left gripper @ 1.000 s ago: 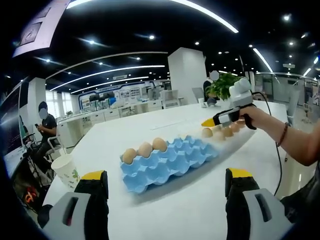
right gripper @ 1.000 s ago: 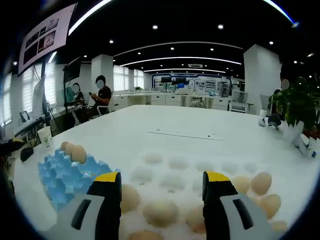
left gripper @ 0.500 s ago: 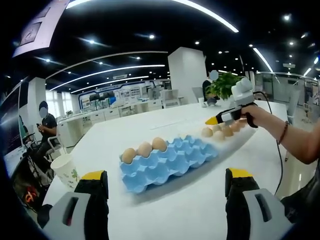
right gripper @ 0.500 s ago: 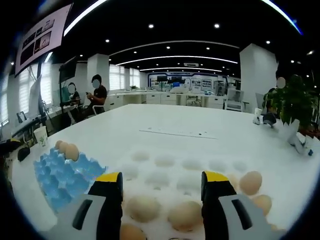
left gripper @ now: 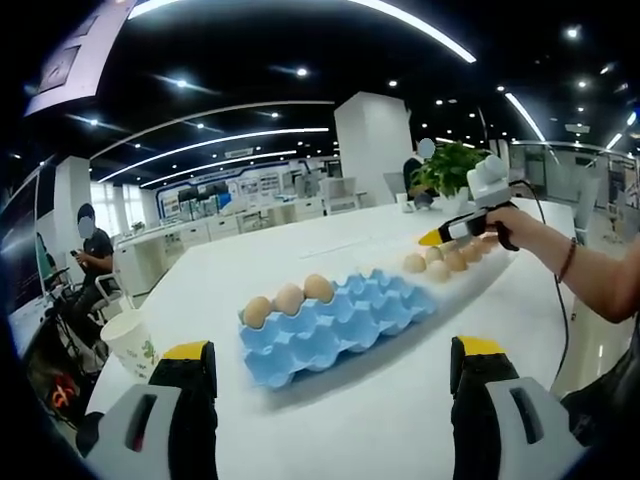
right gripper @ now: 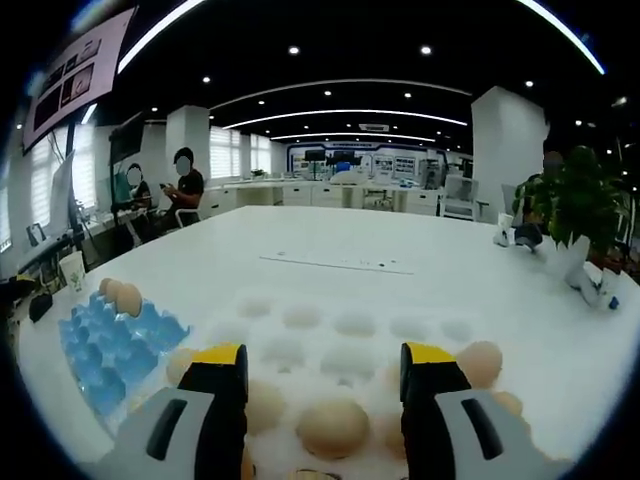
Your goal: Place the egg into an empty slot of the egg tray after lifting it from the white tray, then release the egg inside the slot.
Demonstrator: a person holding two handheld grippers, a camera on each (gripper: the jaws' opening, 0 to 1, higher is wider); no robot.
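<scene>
While poised low over the counter [left gripper: 330,420], left tool [left gripper: 330,400] held idle with jaws spread wide and nothing between them, presumably kept clear of the working side. Ahead of it, blue egg tray [left gripper: 335,320] lying flat, three eggs [left gripper: 289,298] seated along its far left edge, remaining slots open to receive. To its left, paper cup [left gripper: 130,338] near the counter edge; seated person [left gripper: 92,262] well behind. Further right, white tray [left gripper: 470,275] just beside the blue one, holding several eggs, with right tool [left gripper: 455,232] held above it in a hand [left gripper: 508,228]. In the right gripper view, right tool [right gripper: 322,385] spread wide, empty, aimed down at a tan egg [right gripper: 333,428] lying between the jaws' line, not yet gripped. White tray [right gripper: 350,340] mostly bare of eggs at its far rows. Potted plant [right gripper: 572,200] at far right, well apart. Judged: no obstruction between trays.
</scene>
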